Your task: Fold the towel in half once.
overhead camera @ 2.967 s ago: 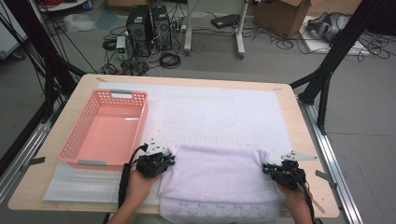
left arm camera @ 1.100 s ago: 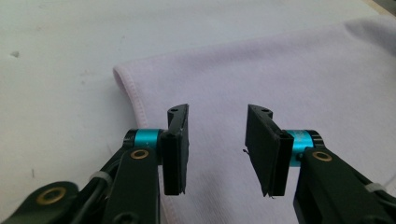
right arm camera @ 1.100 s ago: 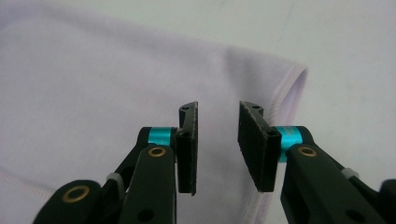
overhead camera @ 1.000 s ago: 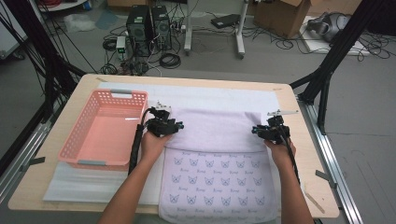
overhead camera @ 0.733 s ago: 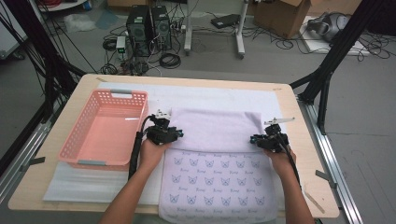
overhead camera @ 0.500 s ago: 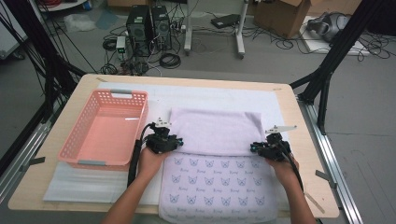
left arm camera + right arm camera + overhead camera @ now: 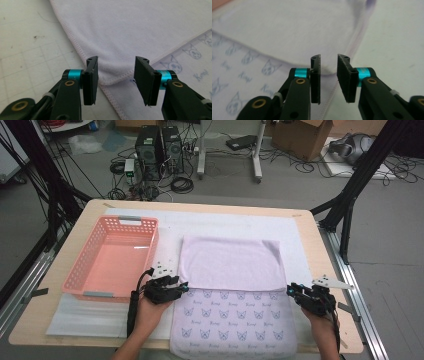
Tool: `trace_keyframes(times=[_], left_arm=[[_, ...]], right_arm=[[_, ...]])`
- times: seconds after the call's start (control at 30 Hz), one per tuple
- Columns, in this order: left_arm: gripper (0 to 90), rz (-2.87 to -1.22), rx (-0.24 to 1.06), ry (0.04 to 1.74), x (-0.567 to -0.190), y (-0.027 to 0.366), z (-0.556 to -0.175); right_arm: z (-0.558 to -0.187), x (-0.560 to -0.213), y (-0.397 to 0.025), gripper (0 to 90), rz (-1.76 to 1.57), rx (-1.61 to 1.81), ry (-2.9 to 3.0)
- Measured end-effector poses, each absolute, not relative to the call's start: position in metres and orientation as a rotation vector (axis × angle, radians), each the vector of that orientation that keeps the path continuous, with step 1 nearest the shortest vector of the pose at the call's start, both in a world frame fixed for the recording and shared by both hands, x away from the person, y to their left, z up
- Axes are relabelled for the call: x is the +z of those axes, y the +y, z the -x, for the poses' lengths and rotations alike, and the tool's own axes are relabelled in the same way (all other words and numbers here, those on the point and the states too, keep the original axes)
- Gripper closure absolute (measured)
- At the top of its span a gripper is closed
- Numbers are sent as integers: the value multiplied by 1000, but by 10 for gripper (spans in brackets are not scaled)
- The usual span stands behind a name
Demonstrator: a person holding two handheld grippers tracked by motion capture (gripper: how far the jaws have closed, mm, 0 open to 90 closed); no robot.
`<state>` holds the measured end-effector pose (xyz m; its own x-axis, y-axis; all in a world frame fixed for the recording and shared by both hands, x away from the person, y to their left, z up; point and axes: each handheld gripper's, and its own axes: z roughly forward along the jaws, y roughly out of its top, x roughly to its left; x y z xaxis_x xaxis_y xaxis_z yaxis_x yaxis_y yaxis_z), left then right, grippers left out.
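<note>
Towel (image 7: 232, 295) is lying flat on the white grid mat (image 7: 220, 222), just right of the pink basket (image 7: 112, 257). Far half has been folded toward the person, so the plain lilac back is covering the upper part and the cat-print face is exposed below the fold edge.

Left gripper (image 7: 167, 289) is placed at the folded flap's left corner, on the basket side of the towel. In the left gripper view the jaws are spread wide, with the stitched corner (image 7: 112, 80) lying between them and nothing pinched. Right gripper (image 7: 309, 297) is placed at the flap's right corner, on the side away from the basket. Its jaws are parted too, more narrowly, with nothing gripped; that view is blurred at the hem.

Risks, as judged from here:
- Flap is held by nothing. If a jaw tip is dragged across the terry on withdrawal, the corner is likely to be pulled off the fold line.
- If only the top layer is caught on a re-grip, the fold gets peeled open; if both layers are caught, the lower half gets lifted and skewed.
- Right edge looks slightly bunched, so a crooked next fold is possible.

Material: soft cloth, fine nap, limp, with an overlocked hem. Rectangular. Basket is rigid perforated plastic.
</note>
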<state>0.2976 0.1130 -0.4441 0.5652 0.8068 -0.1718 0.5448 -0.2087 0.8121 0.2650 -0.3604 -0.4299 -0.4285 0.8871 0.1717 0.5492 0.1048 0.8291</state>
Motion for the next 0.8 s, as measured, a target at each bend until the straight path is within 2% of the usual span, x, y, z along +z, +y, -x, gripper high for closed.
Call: trace_keyframes(times=[0.13, 0.37, 0.47, 0.53, 0.6, 0.73, 0.8], left_arm=[[529, -1868, 341, 1126, -447, 116, -302], [529, -1890, 358, 1144, -452, 113, -300], [533, -1897, 367, 1151, -452, 115, -298], [539, -1898, 372, 1150, -452, 115, -298], [571, -1901, 372, 1148, -452, 114, -297], [769, -1904, 420, 1182, -452, 113, -297], [854, -1914, 432, 1173, -452, 112, -297]], right_arm=[[-274, -429, -355, 673, -1445, 1313, 1959], [-284, -447, -330, 569, -1448, 1007, 2047], [-277, -448, -329, 571, -1436, 975, 2045], [-274, -447, -328, 612, -1422, 962, 2059], [-273, -446, -329, 690, -1423, 978, 2084], [-272, -448, -329, 821, -1417, 1024, 2110], [-272, -448, -328, 847, -1397, 1017, 2115]])
